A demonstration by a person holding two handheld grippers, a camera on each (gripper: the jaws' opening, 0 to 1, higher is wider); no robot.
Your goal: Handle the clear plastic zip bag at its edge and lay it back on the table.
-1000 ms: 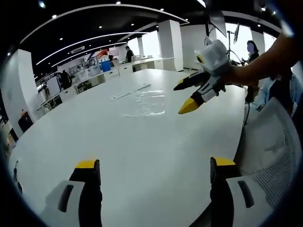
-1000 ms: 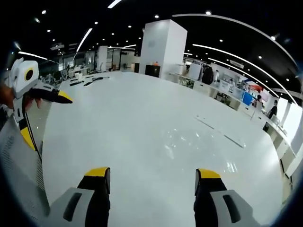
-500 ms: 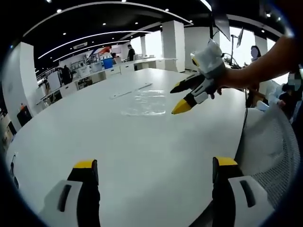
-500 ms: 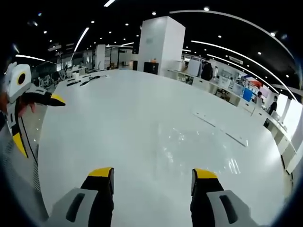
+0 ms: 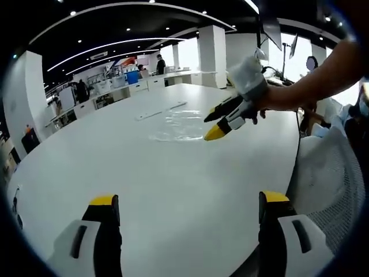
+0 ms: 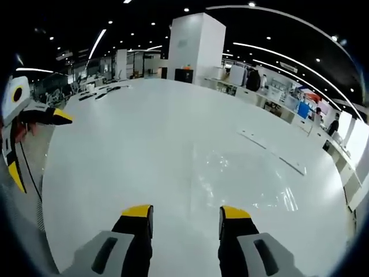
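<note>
Yellow-tipped and black-jawed, the left gripper [image 5: 187, 216] hangs with its jaws wide apart and empty over the broad white oval table [image 5: 115, 167] in the left gripper view, where the clear plastic zip bag [image 5: 176, 127] lies flat well ahead on the tabletop. From the right of that view the right gripper [image 5: 218, 120], held in a person's hand [image 5: 259, 101], has dipped lower and nearer to the bag's near edge than half a second ago, its jaws parted. In the right gripper view the right gripper's own jaws [image 6: 184, 222] have narrowed since a second ago yet remain parted with nothing between them, and the bag [image 6: 242, 182] glints on the table just ahead. The approach looks nearly complete; pinching the bag's edge appears to be the next step.
</note>
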